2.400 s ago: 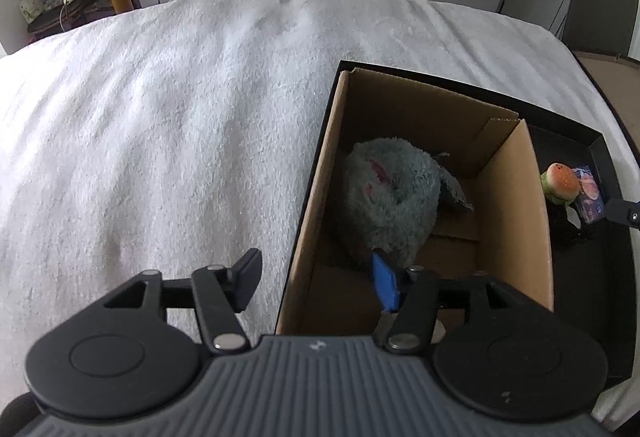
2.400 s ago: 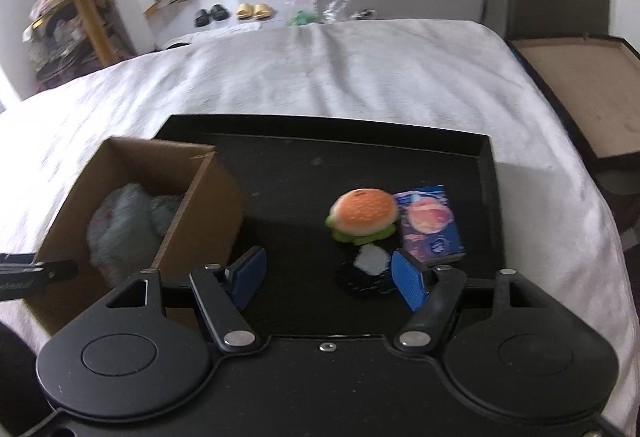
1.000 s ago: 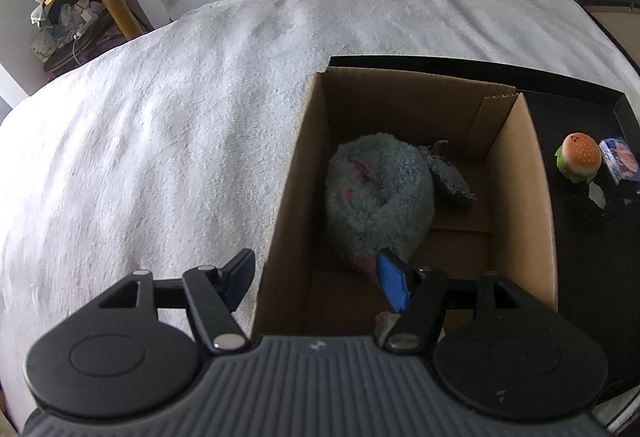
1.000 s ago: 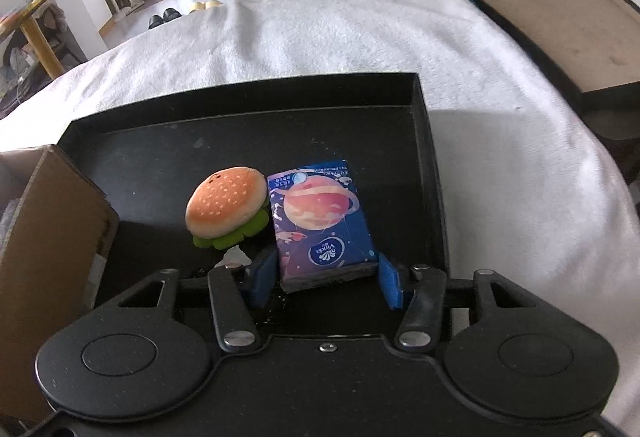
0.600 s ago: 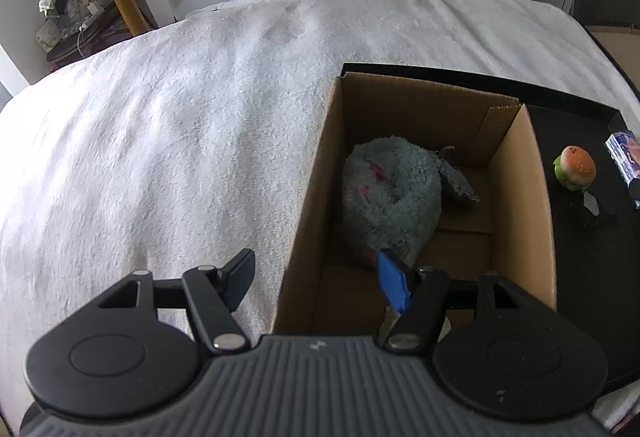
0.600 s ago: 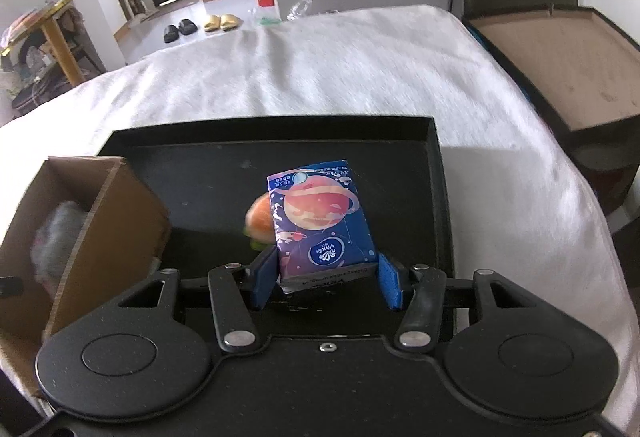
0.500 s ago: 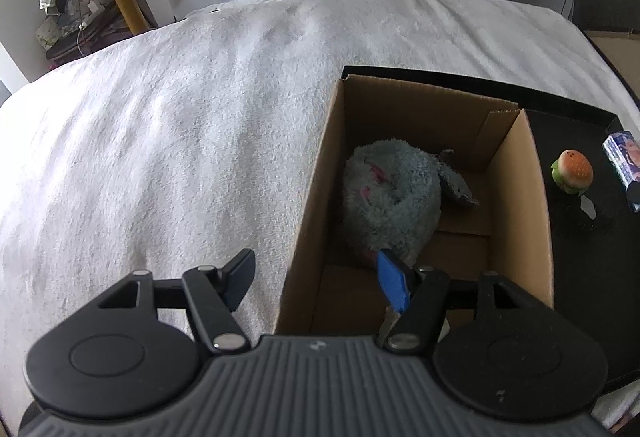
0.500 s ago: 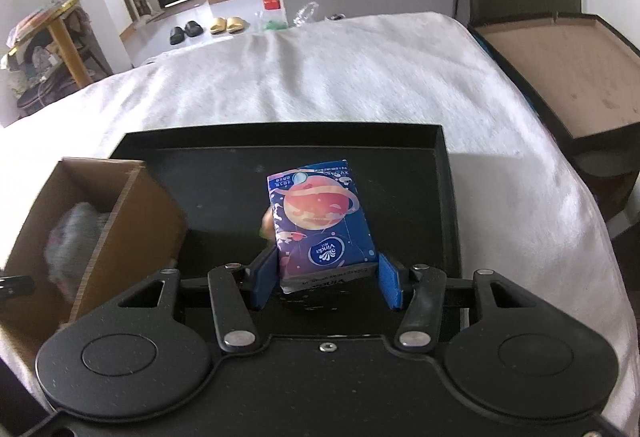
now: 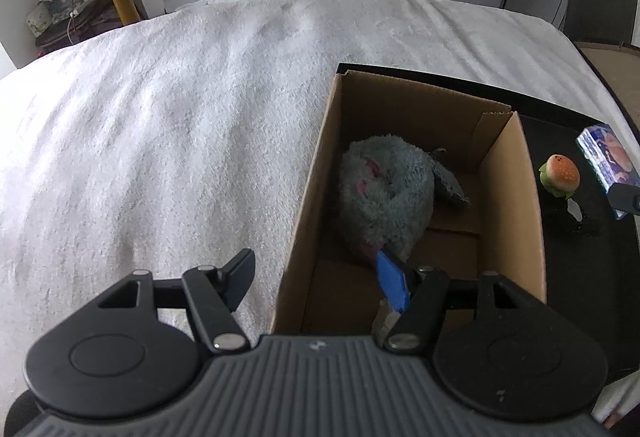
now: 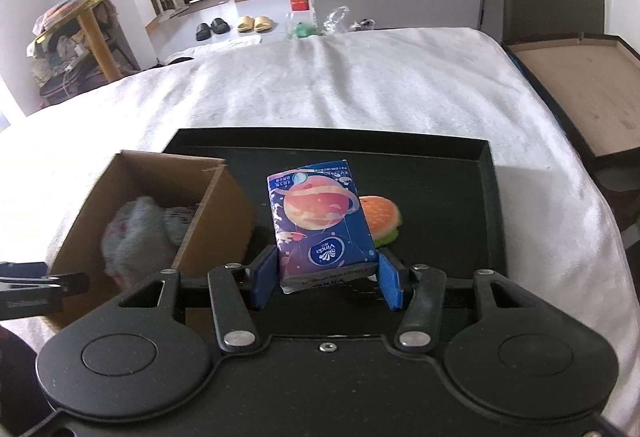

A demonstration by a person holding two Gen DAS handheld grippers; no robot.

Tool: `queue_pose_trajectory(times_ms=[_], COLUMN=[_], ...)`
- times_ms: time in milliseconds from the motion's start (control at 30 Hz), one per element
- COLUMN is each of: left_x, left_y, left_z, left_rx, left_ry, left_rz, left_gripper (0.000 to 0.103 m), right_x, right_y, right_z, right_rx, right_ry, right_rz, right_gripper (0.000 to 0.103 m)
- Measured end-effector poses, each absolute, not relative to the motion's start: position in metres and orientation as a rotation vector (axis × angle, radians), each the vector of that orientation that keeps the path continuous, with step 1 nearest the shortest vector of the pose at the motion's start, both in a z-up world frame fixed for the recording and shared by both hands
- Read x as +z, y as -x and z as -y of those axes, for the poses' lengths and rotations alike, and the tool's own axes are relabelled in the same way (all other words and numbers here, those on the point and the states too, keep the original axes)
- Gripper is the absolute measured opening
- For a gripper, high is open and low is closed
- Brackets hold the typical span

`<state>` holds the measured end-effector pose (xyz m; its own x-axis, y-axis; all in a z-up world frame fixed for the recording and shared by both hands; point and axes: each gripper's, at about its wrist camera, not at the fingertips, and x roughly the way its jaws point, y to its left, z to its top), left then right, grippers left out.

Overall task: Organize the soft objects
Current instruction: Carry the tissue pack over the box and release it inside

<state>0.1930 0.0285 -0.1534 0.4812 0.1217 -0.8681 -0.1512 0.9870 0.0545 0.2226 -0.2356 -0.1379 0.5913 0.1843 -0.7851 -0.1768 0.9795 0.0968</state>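
My right gripper point(image 10: 326, 279) is shut on a blue tissue pack point(image 10: 320, 225) with a planet print and holds it above the black tray point(image 10: 486, 197). The pack also shows at the right edge of the left wrist view point(image 9: 606, 161). A burger plush point(image 10: 382, 221) lies on the tray behind the pack and shows in the left wrist view point(image 9: 560, 175) too. A cardboard box point(image 9: 516, 197) stands on the tray's left part with a grey plush point(image 9: 384, 197) inside. My left gripper point(image 9: 316, 277) is open over the box's near left wall.
The tray sits on a white fuzzy bed cover point(image 9: 180, 141). A small white scrap point(image 9: 576, 209) lies by the burger. A brown board in a dark frame point(image 10: 580, 85) lies right of the bed. Slippers point(image 10: 254, 24) and a table point(image 10: 90, 25) stand on the far floor.
My right gripper closed on the tissue pack, lifted it off the tray and carried it left toward the box. The left gripper stayed open over the box, shifting slightly.
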Motion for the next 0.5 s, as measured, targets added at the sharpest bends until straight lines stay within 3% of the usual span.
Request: queue_pose_trajectory(times_ms=[500], left_x=[-0.164], left_y=[-0.188], left_z=[-0.051], left_rx=[0.149], left_ry=[0.123], left_rz=[-1.051], left_gripper=[0.065], right_x=[-0.117], right_y=[-0.217], right_z=[0.173], right_rx=[0.285], right_ry=[0.045], right_rz=[-0.903], right_gripper=[0.051])
